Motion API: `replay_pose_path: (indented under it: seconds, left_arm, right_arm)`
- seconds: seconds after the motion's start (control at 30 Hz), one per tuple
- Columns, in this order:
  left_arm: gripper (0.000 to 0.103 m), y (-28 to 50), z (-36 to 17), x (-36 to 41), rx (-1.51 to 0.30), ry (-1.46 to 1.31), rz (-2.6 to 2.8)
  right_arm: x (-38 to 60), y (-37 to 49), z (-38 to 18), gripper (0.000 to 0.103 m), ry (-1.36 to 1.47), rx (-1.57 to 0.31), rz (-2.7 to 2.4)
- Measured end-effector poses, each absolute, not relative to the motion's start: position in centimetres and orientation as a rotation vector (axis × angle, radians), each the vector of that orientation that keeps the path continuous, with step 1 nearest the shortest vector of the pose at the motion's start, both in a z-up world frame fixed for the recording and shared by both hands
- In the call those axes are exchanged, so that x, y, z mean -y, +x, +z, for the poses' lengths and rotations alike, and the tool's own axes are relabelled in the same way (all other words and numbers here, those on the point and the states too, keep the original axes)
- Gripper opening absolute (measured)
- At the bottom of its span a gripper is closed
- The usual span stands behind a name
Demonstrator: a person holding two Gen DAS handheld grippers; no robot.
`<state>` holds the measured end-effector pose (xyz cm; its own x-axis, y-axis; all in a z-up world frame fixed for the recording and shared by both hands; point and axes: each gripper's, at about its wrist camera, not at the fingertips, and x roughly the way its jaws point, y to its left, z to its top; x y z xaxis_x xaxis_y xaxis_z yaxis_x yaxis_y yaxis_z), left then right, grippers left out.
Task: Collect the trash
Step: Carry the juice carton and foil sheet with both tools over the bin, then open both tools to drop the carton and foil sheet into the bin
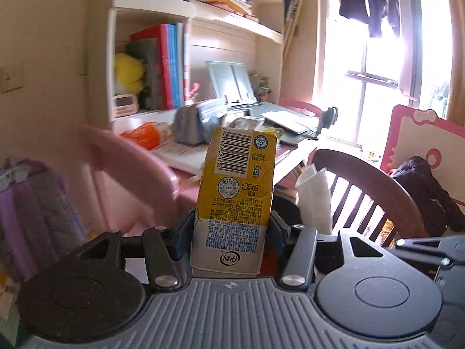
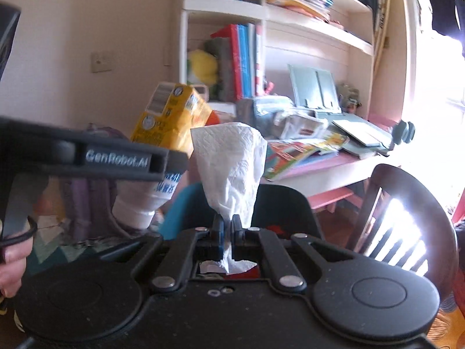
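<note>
My left gripper [image 1: 231,226] is shut on a yellow and white drink carton [image 1: 235,186] that stands upright between the jaws. The carton also shows in the right wrist view [image 2: 168,122], tilted, with the left gripper's body [image 2: 87,157] across it. My right gripper [image 2: 228,228] is shut on a crumpled white tissue [image 2: 232,163] that sticks up from the jaws. The tissue shows in the left wrist view [image 1: 315,195] just right of the carton. Both grippers are held in the air in front of a desk.
A cluttered pink desk [image 2: 325,168] with books and papers lies ahead, under white bookshelves [image 2: 290,14]. A dark wooden chair [image 2: 407,218] stands to the right. A dark bin rim [image 2: 279,200] sits below the tissue. A pink chair back [image 1: 130,168] and purple backpack [image 1: 35,218] are to the left.
</note>
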<state>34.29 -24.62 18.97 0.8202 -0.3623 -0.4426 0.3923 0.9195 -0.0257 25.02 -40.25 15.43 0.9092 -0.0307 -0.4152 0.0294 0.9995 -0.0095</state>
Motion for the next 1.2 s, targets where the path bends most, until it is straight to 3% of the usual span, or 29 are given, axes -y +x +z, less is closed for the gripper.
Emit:
replay_pose_path:
  seconds: [0.63,0.93,1.07,1.2]
  left_arm:
    - [0.054,44.6,9.3,31.1,-0.784,0.157,-0.415]
    - [0.054,45.1,8.5,32.3,-0.837,0.244,-0.420]
    - [0.069,44.3,8.7,32.1,-0.818,0.234,-0.423]
    - [0.070,43.0,9.3,31.5,-0.797,0.220,-0.420]
  right_arm:
    - [43.8,31.8,10.0,0.004,-0.031,-0.629,-0.012]
    - [44.9,32.7,8.5,0.018,0.001,-0.686,-0.011]
    - [45.0,32.0,8.5,0.028,0.011,-0.684,-0.005]
    - [45.0,30.7,9.0,0.039,0.018,-0.658,-0.004]
